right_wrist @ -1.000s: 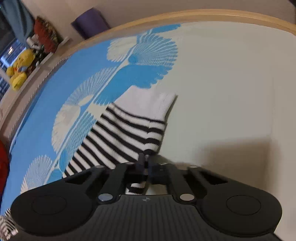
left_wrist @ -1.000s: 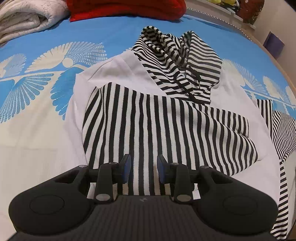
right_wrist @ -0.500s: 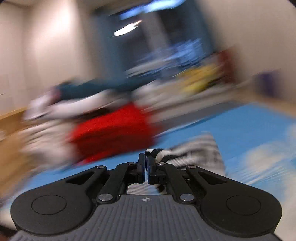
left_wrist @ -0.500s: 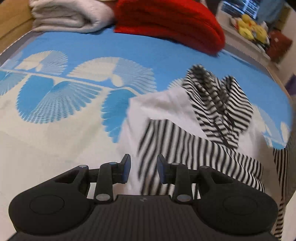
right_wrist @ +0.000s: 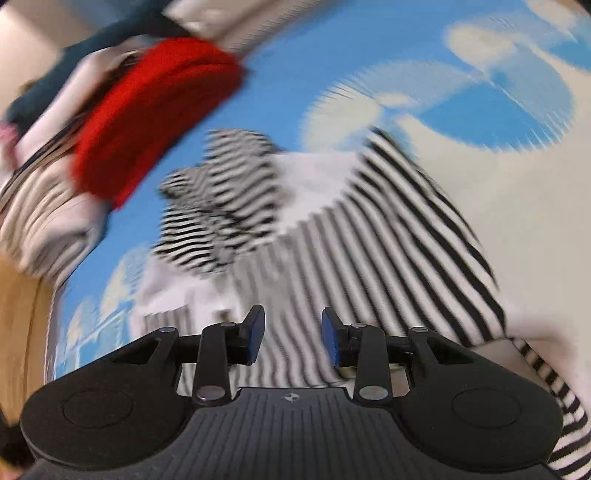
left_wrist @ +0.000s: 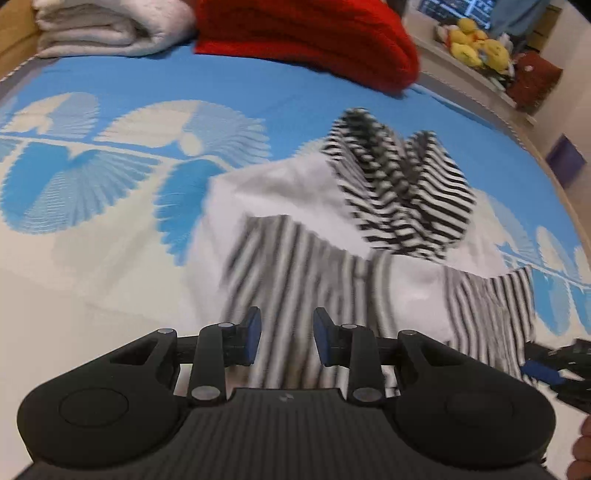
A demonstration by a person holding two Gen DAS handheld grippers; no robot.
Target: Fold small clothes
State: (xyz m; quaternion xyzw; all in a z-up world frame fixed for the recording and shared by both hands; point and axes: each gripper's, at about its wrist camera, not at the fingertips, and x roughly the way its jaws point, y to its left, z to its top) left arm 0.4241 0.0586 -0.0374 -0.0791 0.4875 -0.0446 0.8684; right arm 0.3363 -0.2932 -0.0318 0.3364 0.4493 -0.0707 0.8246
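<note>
A black-and-white striped hoodie (left_wrist: 332, 236) lay spread on the bed (left_wrist: 110, 258), over a blue and cream sheet with fan patterns. Its striped hood (left_wrist: 399, 184) was bunched up at the far end, and a striped sleeve (left_wrist: 491, 314) lay folded across the white body on the right side.

The left claw (left_wrist: 284, 339) hovered above the near hem, its blue pads partly apart with nothing between them. The right claw (right_wrist: 291, 336) had just been opening; its pads stood partly apart over the striped front, gripping nothing. In the left view the right claw showed at the right edge, beside the folded sleeve.

A red folded blanket (left_wrist: 306, 37) and a white folded blanket (left_wrist: 110, 26) sat at the far end of the bed. Yellow soft toys (left_wrist: 476, 44) rested on a shelf beyond. Both views were blurred.
</note>
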